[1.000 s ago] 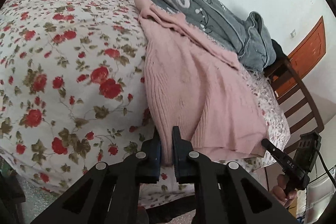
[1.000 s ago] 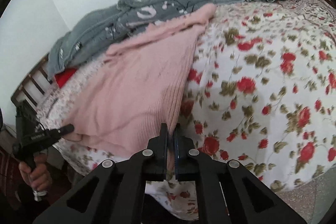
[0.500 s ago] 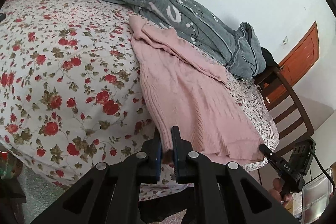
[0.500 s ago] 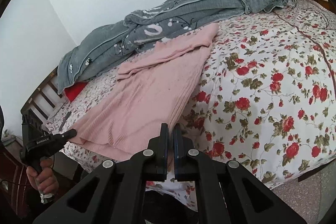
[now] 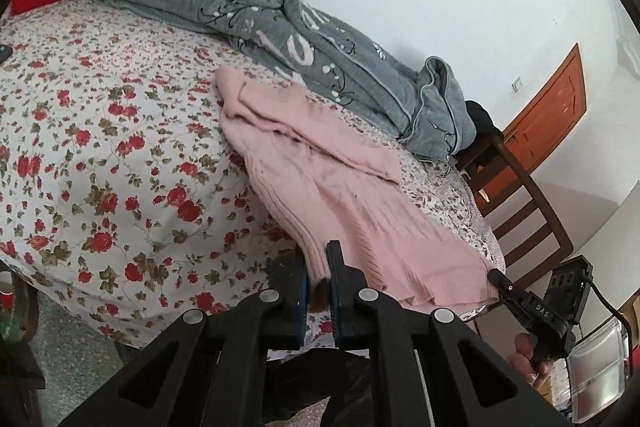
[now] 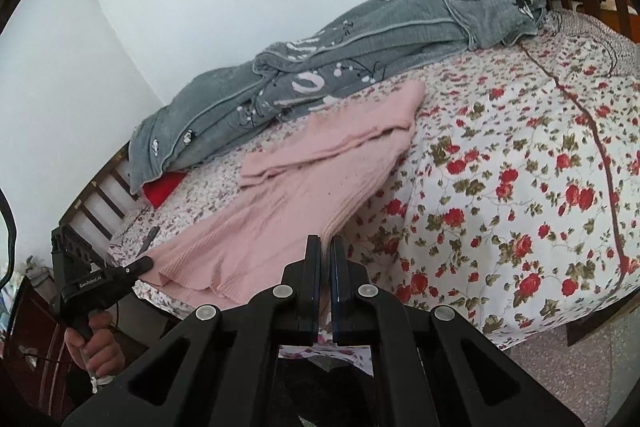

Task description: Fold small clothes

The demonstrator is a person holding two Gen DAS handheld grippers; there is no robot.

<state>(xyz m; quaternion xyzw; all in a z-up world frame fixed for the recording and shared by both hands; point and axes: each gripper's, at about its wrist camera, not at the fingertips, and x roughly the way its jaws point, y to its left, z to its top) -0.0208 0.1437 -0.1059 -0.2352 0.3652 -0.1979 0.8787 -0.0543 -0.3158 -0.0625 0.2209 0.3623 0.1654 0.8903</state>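
Observation:
A pink knit sweater (image 5: 344, 195) lies stretched across the flowered bed sheet (image 5: 100, 167), a sleeve folded over its far part. My left gripper (image 5: 318, 267) is shut on one corner of the sweater's near hem. My right gripper (image 6: 325, 255) is shut on the other hem corner of the sweater (image 6: 288, 219). Each gripper shows in the other's view, the right one (image 5: 496, 277) at the hem's right end, the left one (image 6: 146, 262) at its left end. The hem hangs a little over the bed's near edge.
A grey quilt (image 5: 280, 27) is heaped along the wall behind the sweater. A wooden chair (image 5: 520, 203) and an orange door (image 5: 548, 115) stand past the bed's end. A red pillow (image 6: 164, 187) lies by the slatted headboard (image 6: 100, 195). The bed sheet (image 6: 520, 187) spreads to the right.
Both grippers have pulled back from the bed with the hem in them. The sweater has been drawn toward the near edge and lies longer and flatter.

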